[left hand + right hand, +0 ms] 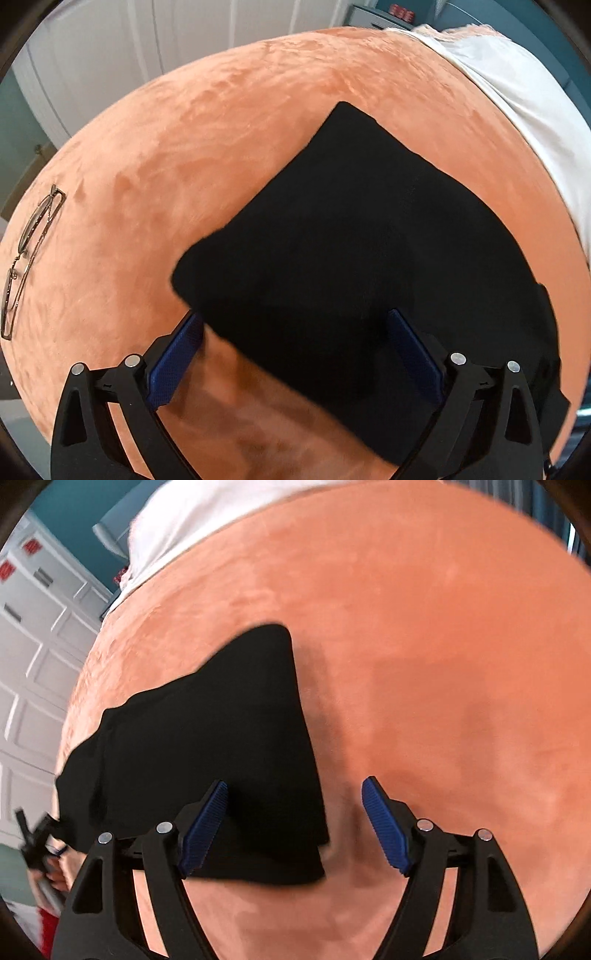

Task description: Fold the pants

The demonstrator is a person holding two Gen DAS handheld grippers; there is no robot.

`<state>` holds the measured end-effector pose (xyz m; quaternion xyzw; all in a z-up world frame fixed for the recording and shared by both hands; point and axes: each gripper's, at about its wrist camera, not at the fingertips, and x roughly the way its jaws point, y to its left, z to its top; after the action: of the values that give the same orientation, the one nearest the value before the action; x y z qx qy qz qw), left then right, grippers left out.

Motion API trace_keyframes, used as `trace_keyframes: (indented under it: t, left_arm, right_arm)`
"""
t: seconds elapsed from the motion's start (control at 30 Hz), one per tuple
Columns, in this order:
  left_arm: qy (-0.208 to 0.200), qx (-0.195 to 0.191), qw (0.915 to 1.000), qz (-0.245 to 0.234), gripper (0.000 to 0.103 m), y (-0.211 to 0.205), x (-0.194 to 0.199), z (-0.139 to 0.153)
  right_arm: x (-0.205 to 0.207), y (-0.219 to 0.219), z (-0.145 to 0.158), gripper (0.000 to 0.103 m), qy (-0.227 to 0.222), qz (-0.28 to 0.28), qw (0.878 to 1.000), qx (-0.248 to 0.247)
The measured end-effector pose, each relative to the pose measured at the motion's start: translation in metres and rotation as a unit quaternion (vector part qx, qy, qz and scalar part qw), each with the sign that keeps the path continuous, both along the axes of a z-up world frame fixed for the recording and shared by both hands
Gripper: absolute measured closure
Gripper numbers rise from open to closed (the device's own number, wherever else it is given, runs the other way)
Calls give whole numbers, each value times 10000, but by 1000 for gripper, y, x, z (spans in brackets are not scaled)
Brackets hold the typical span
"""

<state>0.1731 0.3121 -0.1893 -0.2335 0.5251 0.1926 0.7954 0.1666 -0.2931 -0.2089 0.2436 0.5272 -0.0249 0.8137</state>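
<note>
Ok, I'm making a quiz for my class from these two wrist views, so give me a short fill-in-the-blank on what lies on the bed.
1. The folded pants are ____ in colour.
2. They lie on an ____ blanket.
3. Near the blanket's edge in the left wrist view lies a pair of ____.
4. The jaws of the right gripper stand ____, with nothing pinched.

Missing words: black; orange; glasses; open

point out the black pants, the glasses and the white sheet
black pants (351, 236), left wrist view, middle of the folded cloth
glasses (29, 254), left wrist view, frame
white sheet (517, 96), left wrist view, bare fabric
</note>
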Motion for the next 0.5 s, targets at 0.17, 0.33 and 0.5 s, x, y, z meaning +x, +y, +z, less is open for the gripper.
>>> trace_keyframes:
  t: [0.17, 0.33, 0.5]
  left_arm:
    - [-217, -25, 9991, 368, 8, 9, 7, -2]
    - [-468, -695, 9962, 224, 88, 15, 9, 18]
    - [-511, -800, 9951, -263, 88, 4, -7, 69]
  right_arm:
    - [0, 28, -12, 49, -219, -7, 9997, 76]
    - [-4, 33, 14, 81, -274, 37, 9988, 415]
    - [-35, 11, 73, 87, -531, 176, 9975, 422]
